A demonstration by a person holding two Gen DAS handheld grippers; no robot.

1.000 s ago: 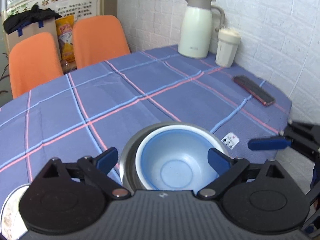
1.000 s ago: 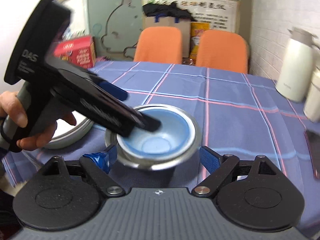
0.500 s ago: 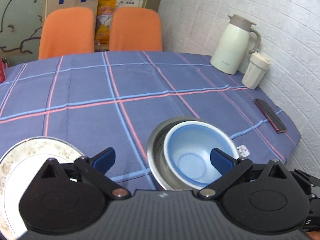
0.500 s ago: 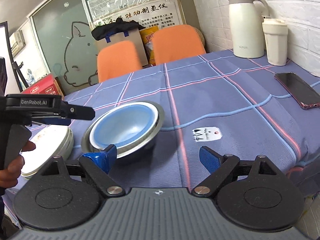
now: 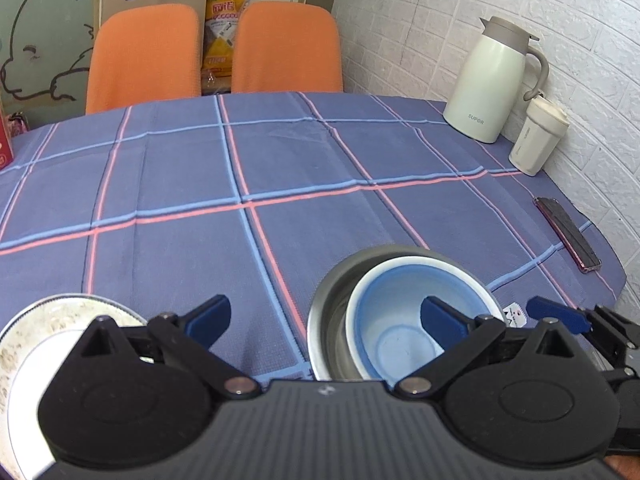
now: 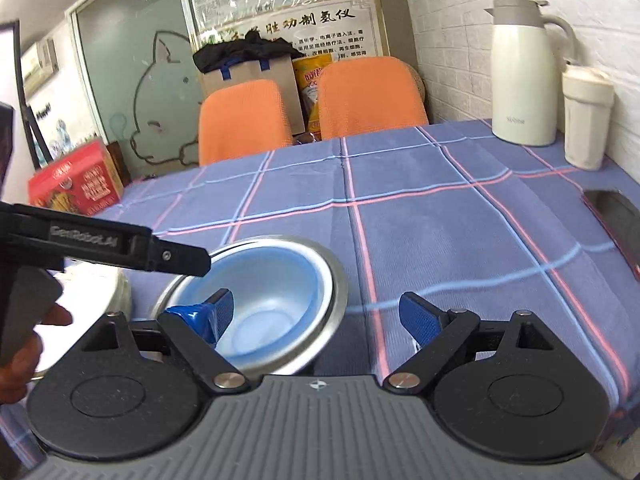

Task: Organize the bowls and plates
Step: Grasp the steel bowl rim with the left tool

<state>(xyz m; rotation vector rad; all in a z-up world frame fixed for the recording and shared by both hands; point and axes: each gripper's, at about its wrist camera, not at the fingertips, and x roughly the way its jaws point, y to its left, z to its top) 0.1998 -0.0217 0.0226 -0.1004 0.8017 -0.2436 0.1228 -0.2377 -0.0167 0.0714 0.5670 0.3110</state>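
A blue bowl [image 5: 404, 320] sits nested inside a steel bowl [image 5: 332, 304] on the checked tablecloth. In the right wrist view the same blue bowl [image 6: 272, 292] and steel bowl [image 6: 328, 280] lie at lower left. A white patterned plate [image 5: 28, 344] rests near the table's front left; its edge [image 6: 120, 292] shows beside the bowls. My left gripper [image 5: 324, 316] is open, its right finger over the blue bowl, holding nothing. My right gripper [image 6: 316, 312] is open and holds nothing, its left finger over the bowls.
A cream thermos [image 5: 492, 84] and a lidded cup [image 5: 538, 140] stand at the back right by the brick wall. A phone [image 5: 568, 236] lies near the right table edge. Two orange chairs [image 5: 216, 48] stand behind. A red box [image 6: 76, 180] sits at the left.
Both cameras shifted: the left view slid left and back, so the bowls now lie to its right. The right gripper swung toward the bowls. The bowls and plate stayed put.
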